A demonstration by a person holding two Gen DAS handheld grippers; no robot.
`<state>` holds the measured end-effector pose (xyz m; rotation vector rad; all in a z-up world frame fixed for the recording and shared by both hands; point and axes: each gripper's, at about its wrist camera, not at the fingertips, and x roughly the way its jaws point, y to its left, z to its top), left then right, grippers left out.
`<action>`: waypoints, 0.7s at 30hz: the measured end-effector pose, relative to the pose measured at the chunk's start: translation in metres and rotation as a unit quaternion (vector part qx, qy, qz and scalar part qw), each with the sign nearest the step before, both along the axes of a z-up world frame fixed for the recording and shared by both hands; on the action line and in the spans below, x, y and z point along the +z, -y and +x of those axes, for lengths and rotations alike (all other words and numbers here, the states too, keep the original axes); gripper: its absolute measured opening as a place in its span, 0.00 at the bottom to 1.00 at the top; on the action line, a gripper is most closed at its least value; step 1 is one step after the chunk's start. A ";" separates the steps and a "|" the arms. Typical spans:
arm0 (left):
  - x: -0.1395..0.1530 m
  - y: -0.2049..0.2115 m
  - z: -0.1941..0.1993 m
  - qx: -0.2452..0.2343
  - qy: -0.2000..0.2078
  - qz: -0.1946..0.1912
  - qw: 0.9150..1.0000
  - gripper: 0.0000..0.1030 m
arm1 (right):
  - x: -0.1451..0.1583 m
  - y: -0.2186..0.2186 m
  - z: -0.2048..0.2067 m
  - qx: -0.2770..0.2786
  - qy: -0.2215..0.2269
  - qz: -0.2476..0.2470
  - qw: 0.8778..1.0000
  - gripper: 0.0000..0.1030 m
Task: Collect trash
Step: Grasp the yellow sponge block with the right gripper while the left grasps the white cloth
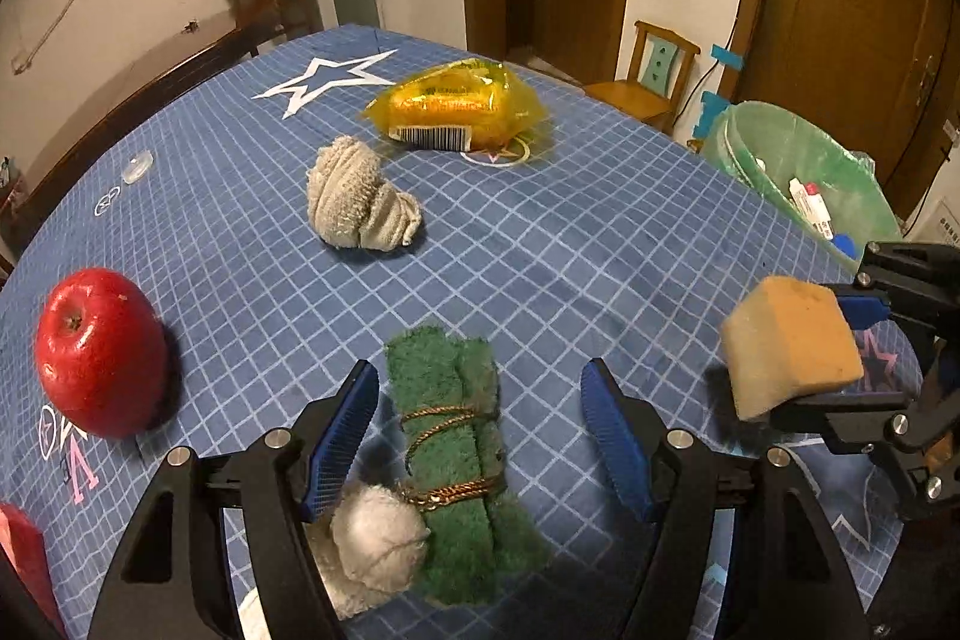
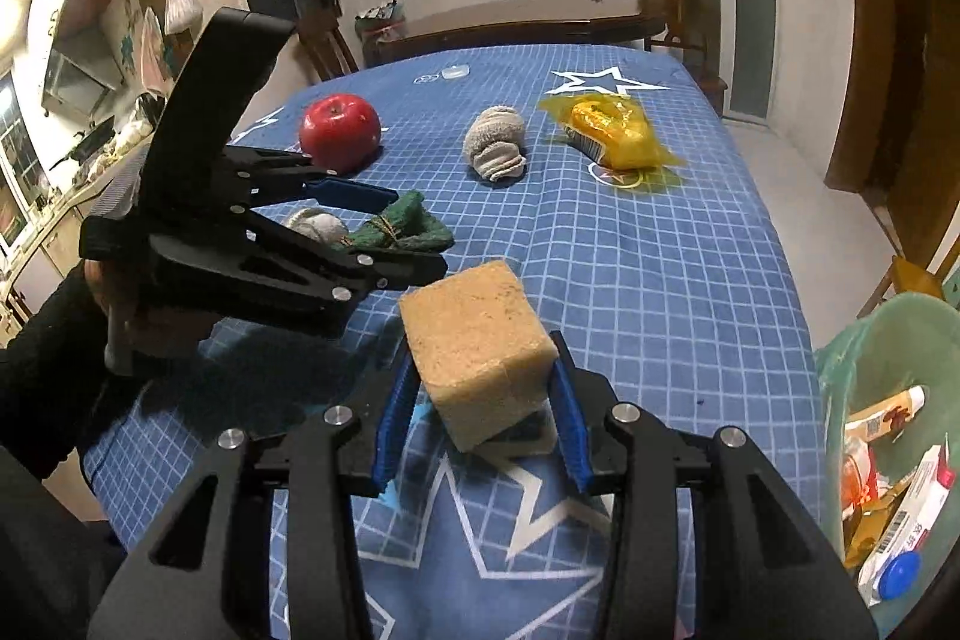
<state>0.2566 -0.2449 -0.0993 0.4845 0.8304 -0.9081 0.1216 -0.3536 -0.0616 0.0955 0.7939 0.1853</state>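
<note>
My right gripper [image 2: 483,358] is shut on a tan sponge block [image 2: 480,340], lifted just off the blue checked tablecloth [image 2: 660,280]. In the left wrist view that sponge [image 1: 786,340] hangs at the right edge, short of the bin. My left gripper [image 1: 480,382] is open, its blue pads either side of a green cloth bundle [image 1: 450,430] tied with gold string, not touching it. A white wad [image 1: 378,538] lies against the bundle. Farther off lie a beige rag [image 1: 354,196] and a yellow snack packet [image 1: 456,106]. The bin [image 1: 798,160], lined with a green bag, stands past the table's right edge and holds several packages.
A red apple [image 1: 99,352] sits at the left of the table, and a small clear lid [image 1: 137,166] lies farther back. Part of a red object [image 1: 21,550] shows at the lower left edge. A wooden chair [image 1: 654,82] stands beyond the table, near brown doors.
</note>
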 end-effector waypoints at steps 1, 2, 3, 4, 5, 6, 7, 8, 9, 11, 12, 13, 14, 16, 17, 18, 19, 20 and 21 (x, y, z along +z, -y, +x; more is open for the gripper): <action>0.004 -0.004 0.000 0.002 0.004 -0.006 1.000 0.69 | -0.001 0.001 0.001 0.000 -0.002 0.001 1.000 0.39; 0.009 -0.010 -0.002 0.002 0.010 -0.013 1.000 0.69 | -0.001 0.001 0.001 -0.002 -0.004 0.000 1.000 0.39; 0.017 -0.020 -0.006 -0.005 0.021 -0.029 0.999 0.69 | -0.001 0.001 -0.001 -0.001 -0.005 -0.002 1.000 0.39; 0.022 -0.030 -0.009 -0.014 0.027 -0.041 0.999 0.69 | 0.000 0.000 0.000 0.000 -0.005 -0.004 1.000 0.39; 0.028 -0.040 -0.013 -0.023 0.034 -0.050 0.998 0.69 | 0.001 0.000 0.000 0.001 -0.003 -0.004 1.000 0.39; 0.032 -0.053 -0.017 -0.032 0.044 -0.057 0.997 0.71 | 0.002 0.000 0.001 0.002 -0.001 -0.003 1.000 0.39; 0.032 -0.063 -0.019 -0.042 0.050 -0.057 0.996 0.72 | 0.002 0.000 0.002 0.003 0.000 0.000 1.000 0.39; 0.030 -0.073 -0.022 -0.052 0.053 -0.054 0.996 0.72 | 0.002 0.000 0.002 0.003 0.001 0.003 1.000 0.39; 0.025 -0.081 -0.023 -0.065 0.052 -0.044 0.996 0.72 | 0.002 0.000 0.002 0.003 0.001 0.004 1.000 0.39; 0.012 -0.087 -0.019 -0.071 0.053 -0.017 0.996 0.72 | 0.000 0.000 0.002 0.000 -0.002 0.008 1.000 0.39; 0.006 -0.087 -0.016 -0.071 0.050 -0.010 0.996 0.72 | -0.001 0.000 0.003 -0.002 -0.004 0.011 1.000 0.39; 0.000 -0.086 -0.011 -0.071 0.045 -0.002 0.996 0.72 | -0.002 -0.001 0.003 -0.004 -0.006 0.013 1.000 0.39; -0.007 -0.084 -0.007 -0.070 0.044 0.008 0.997 0.72 | -0.002 -0.001 0.003 -0.005 -0.007 0.013 1.000 0.39; -0.015 -0.082 -0.005 -0.082 0.042 0.008 0.996 0.66 | -0.001 -0.004 0.001 -0.006 -0.008 0.012 1.000 0.39; -0.015 -0.083 -0.005 -0.091 0.035 0.001 0.995 0.54 | 0.000 -0.006 0.000 -0.006 -0.007 0.011 1.000 0.39; -0.015 -0.084 -0.006 -0.091 0.035 0.000 0.995 0.48 | 0.000 -0.006 -0.002 -0.005 -0.007 0.010 1.000 0.39; -0.015 -0.087 -0.008 -0.089 0.044 0.002 0.995 0.46 | 0.001 -0.007 -0.003 -0.006 -0.006 0.010 1.000 0.39; -0.016 -0.091 -0.012 -0.088 0.052 0.005 0.995 0.36 | 0.002 -0.007 -0.004 -0.007 -0.006 0.010 1.000 0.39; -0.016 -0.094 -0.013 -0.086 0.052 0.007 0.995 0.27 | 0.002 -0.008 -0.005 -0.006 -0.005 0.011 1.000 0.39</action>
